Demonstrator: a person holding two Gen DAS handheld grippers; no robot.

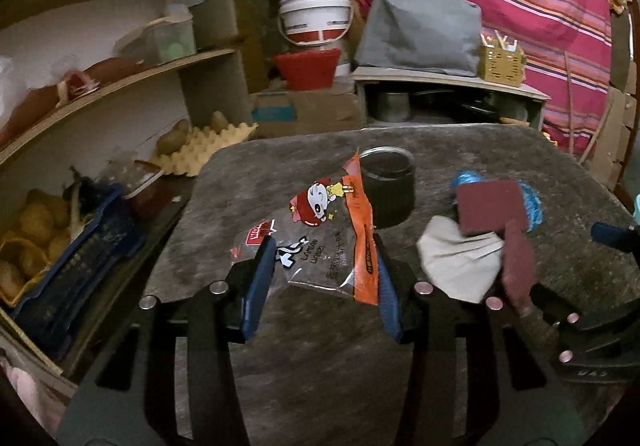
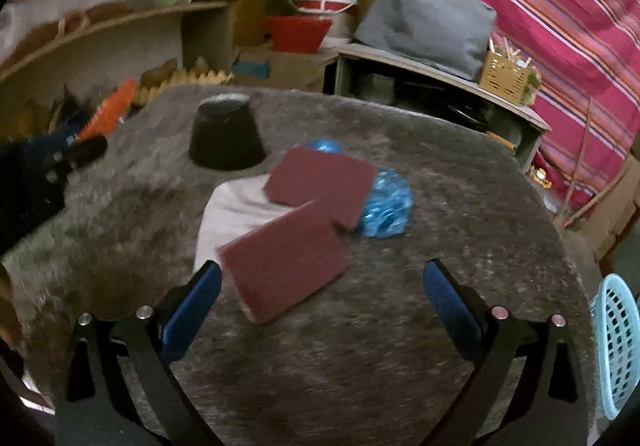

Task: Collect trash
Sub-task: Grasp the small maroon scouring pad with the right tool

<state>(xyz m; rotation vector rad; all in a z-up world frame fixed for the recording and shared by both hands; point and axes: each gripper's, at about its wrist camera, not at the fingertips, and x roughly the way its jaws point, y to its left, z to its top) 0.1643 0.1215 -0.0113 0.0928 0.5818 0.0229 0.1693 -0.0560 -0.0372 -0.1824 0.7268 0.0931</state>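
Wrapper (image 1: 328, 238) flat on table (image 1: 320, 358), mid-left, just beside black cup (image 1: 387, 185); far orange corner overlaps cup's near side. Clear film w/ orange seal strip and cartoon print: very light, floppy, slick, prob. crinkles and slides under a pad rather than lifting. Best grab looks like the orange strip edge, stiffer than the film, nearest the inner finger. Pinch from the sides could just fold it; scooping an edge seems safer.

Left gripper (image 1: 322, 270) low over table, pointing fwd, spread wide, straddling wrapper's near part: one blue pad on its left corner, other along the orange strip. Nothing pinched yet. In contact or just above? Can't tell, view flattens it.

Other trash to the right: two maroon pads (image 2: 320, 181) overlapping, nearer pad (image 2: 280, 258) tilted, looks blurred; stiff-ish, light, rough, easy to clamp by an edge. White cloth (image 2: 228, 213) under them, soft, limp. Blue crumpled plastic (image 2: 388, 201) touching far pad's right side, light, springy.

Right gripper (image 2: 322, 290) also low, angled down at table, fingers wide apart, empty; left finger tip just beside nearer pad's corner. Pale blue basket (image 2: 616, 346) at table's right edge, likely the bin.
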